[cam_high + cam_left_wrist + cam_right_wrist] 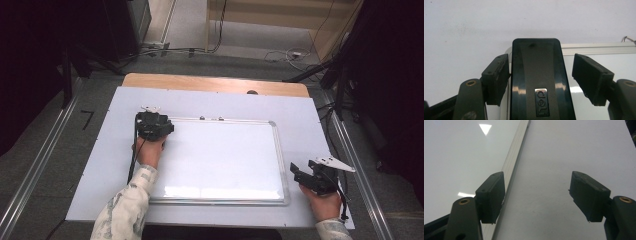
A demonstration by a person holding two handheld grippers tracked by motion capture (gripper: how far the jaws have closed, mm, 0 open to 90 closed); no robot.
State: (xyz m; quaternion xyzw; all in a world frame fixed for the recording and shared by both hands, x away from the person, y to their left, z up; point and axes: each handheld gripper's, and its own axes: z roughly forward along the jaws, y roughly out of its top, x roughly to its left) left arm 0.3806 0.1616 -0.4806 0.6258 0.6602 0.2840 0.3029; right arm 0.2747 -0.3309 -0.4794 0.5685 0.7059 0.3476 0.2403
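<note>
A black eraser (536, 75) with a silver "deli" badge lies on the top-left corner of the whiteboard (225, 160). My left gripper (152, 125) is over that corner, open, with its jaws on either side of the eraser (540, 62). The left pad (496, 77) is at the eraser's edge, while the right pad (590, 77) stands a little off it. My right gripper (306, 175) hovers open off the board's lower right, nothing between its jaws (537, 187). The board's metal frame (515, 152) runs under its left pad.
The whiteboard lies on a white sheet (300, 115) that covers a wooden table (215, 82). Two small clips (210, 118) sit on the board's top edge. Cables (290, 54) and dark stands are on the floor behind the table.
</note>
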